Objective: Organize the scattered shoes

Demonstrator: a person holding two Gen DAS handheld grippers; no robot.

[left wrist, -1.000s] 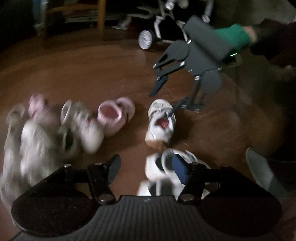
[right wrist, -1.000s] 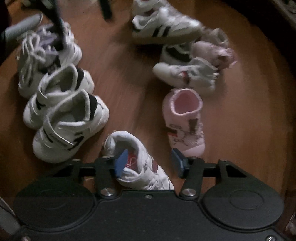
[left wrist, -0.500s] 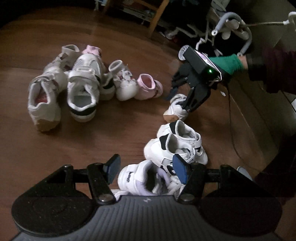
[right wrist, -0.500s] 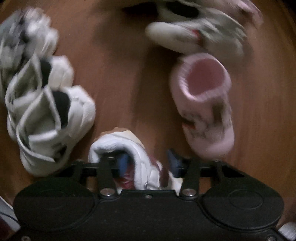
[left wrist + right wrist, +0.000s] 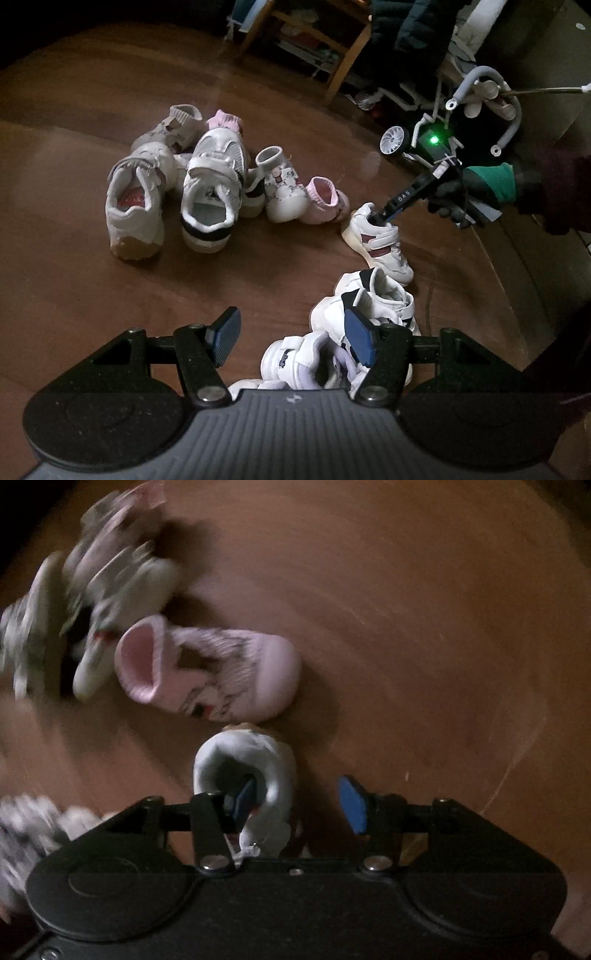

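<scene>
Small white characters, seemingly "DA9" or "0A9", run along the dark finger of the right gripper [image 5: 384, 218]. A dark logo on the nearest white sneaker [image 5: 291, 360] is unreadable.

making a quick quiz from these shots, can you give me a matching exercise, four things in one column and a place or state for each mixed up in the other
Things:
1. left gripper
2. right gripper
3. pink sock shoe
4. maroon-striped shoe

States:
a. one finger inside a shoe's collar
b. open above white shoes, gripping nothing
c. lying on its side on the floor
d. at the far end of the row of white shoes

Pairs: 1-b, 2-a, 3-c, 4-d
</scene>
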